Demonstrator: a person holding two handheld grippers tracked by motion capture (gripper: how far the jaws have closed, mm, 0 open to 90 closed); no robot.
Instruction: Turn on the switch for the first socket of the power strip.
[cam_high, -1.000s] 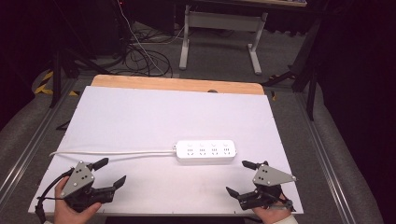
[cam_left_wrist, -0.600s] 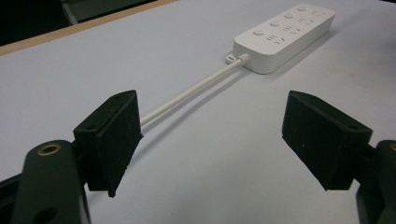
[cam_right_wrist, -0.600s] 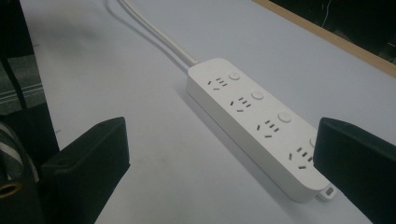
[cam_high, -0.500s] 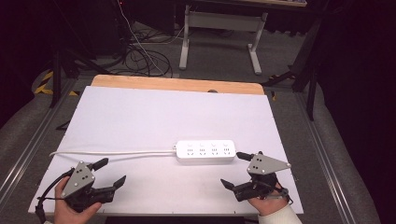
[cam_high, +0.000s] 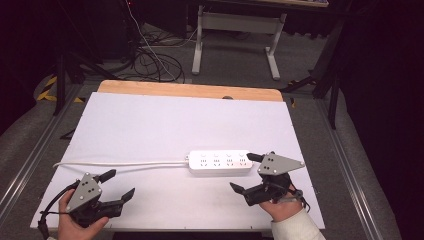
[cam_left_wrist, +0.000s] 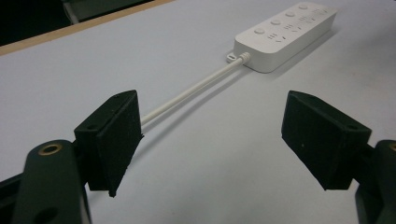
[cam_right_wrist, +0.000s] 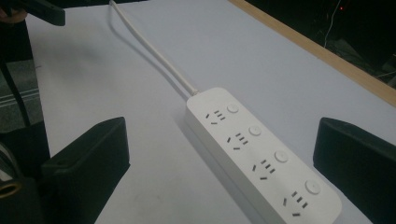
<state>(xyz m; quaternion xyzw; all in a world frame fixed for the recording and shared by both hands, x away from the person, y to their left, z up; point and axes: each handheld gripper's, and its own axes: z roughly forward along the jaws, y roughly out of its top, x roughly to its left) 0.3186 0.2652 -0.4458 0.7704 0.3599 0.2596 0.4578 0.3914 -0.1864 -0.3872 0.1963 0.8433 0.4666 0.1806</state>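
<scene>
The right tool (cam_high: 254, 172), jaws spread and holding nothing, flanks the strip's (cam_high: 220, 162) end on the white counter (cam_high: 165, 120), its view showing four sockets with buttons, while the left tool (cam_high: 116, 184), also spread, hovers near the cord (cam_high: 120, 163); cables litter the dark floor (cam_high: 160, 60) beyond.

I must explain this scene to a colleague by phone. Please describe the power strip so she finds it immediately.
On the white table, look right of centre, near the front edge. The power strip lies flat there: a long white bar with four round buttons, its cord trailing left.
</scene>
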